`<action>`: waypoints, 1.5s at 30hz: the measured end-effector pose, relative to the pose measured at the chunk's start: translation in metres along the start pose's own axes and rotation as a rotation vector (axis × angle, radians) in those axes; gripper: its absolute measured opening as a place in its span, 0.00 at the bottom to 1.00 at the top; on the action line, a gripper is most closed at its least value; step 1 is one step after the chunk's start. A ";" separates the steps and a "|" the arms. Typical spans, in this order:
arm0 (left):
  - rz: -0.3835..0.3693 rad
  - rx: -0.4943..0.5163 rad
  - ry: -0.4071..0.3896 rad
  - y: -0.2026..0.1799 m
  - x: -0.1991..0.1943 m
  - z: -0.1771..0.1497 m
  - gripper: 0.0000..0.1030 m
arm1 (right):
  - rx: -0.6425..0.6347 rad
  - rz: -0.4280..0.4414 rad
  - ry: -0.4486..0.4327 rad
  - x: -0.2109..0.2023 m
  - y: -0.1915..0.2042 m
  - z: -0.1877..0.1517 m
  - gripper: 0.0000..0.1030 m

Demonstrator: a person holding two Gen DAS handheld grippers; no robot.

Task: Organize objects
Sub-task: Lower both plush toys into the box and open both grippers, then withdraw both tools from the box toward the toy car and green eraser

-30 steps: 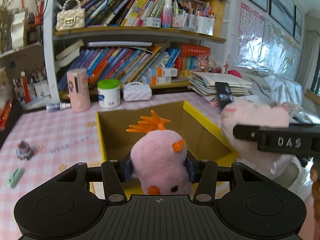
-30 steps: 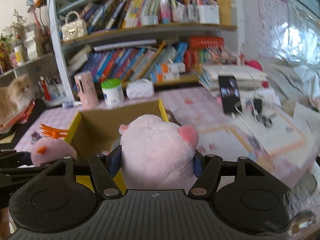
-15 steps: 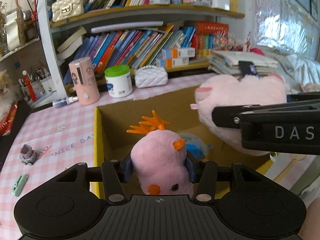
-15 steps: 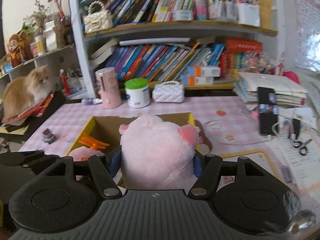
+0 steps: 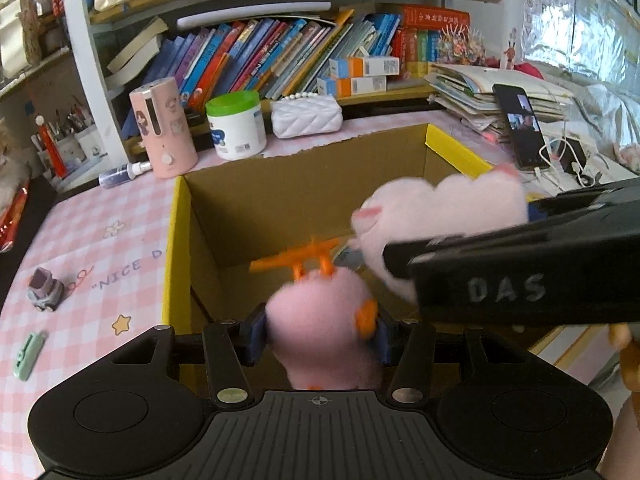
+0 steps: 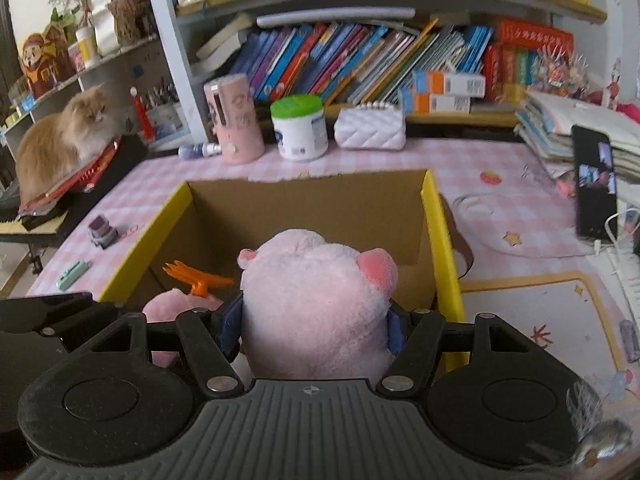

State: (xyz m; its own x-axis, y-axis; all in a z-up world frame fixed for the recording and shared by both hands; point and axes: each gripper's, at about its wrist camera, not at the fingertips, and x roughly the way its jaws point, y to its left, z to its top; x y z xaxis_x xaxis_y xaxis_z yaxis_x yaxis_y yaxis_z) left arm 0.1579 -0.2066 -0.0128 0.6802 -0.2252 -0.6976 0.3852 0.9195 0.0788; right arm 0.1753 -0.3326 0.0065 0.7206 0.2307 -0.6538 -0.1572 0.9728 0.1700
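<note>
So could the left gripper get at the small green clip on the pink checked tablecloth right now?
Probably not yet: the left gripper, jaws opening, still has the pink chick plush between them. The green clip itself lies unobstructed.

The box (image 6: 436, 240) sits on the table (image 6: 500, 184). 2 soft toys hang over the box, the bird toy (image 5: 320, 320) left of the pig toy (image 6: 316, 304). Behind the box stand a jar (image 6: 298, 128) and a purse (image 6: 370, 128).

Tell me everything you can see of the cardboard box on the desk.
The cardboard box is open-topped, plain brown inside with yellow outer faces and rim edges; its far rim looks roughly torn. It sits upright on the pink checked tablecloth. Two pink plush toys hang over its opening. Whether they touch it is unclear.
</note>
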 end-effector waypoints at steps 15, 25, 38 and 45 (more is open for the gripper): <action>0.046 0.012 -0.079 0.001 -0.027 -0.002 0.81 | -0.003 0.043 0.055 0.024 0.004 0.006 0.79; 0.081 -0.075 -0.163 0.017 -0.069 -0.016 0.90 | 0.045 0.005 -0.086 -0.021 0.010 0.007 0.85; 0.045 -0.148 -0.142 0.039 -0.090 -0.058 0.91 | 0.122 -0.257 -0.157 -0.086 0.021 -0.051 0.85; 0.031 -0.125 -0.055 0.051 -0.095 -0.090 0.93 | 0.144 -0.328 -0.033 -0.080 0.048 -0.089 0.85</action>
State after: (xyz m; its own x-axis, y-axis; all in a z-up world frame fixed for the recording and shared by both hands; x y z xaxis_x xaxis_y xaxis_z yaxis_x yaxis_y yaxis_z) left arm 0.0562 -0.1095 -0.0067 0.7253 -0.2100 -0.6556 0.2851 0.9585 0.0083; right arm 0.0498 -0.3028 0.0016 0.7387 -0.0960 -0.6672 0.1806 0.9818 0.0587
